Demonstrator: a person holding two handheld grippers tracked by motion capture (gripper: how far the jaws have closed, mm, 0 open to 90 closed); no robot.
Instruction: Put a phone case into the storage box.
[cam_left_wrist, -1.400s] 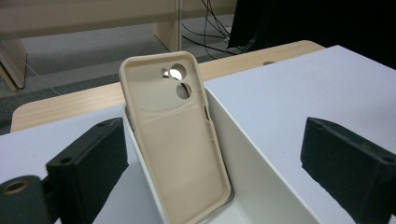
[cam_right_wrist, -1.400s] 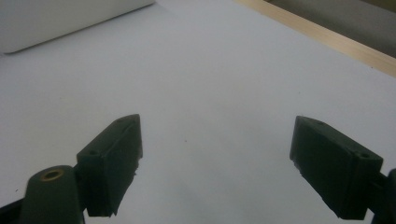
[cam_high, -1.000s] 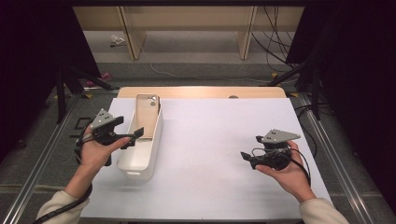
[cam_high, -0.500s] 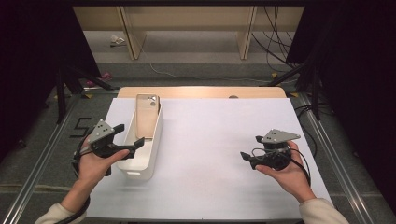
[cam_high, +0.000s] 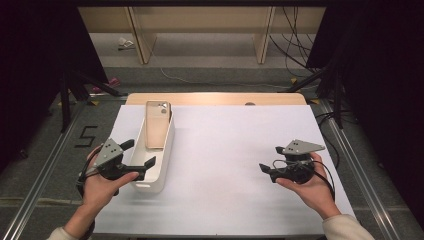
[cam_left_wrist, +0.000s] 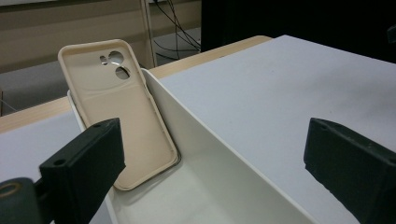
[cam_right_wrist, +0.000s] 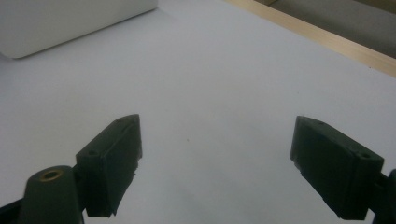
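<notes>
The left tool (cam_high: 136, 154) sits at about 8 o'clock on the bench (cam_high: 240, 150), its jaws spread wide and holding nothing. One jaw hangs over the near end of the white bin (cam_high: 159, 165) and the other lies outside the bin's left wall. In the left gripper view the bin (cam_left_wrist: 224, 168) runs away between the two jaws, and the beige phone case (cam_left_wrist: 122, 112) stands tilted inside it, leaning back against the far end with its hollow side facing the camera and its camera cut-outs at the top. From above, the case (cam_high: 157, 125) is at the bin's far end, toward 11 o'clock, apart from the left tool. The right tool (cam_high: 267, 169) rests in the person's hand at about 4 o'clock, well apart from the bin, jaws wide and empty over bare white bench (cam_right_wrist: 224, 84).
</notes>
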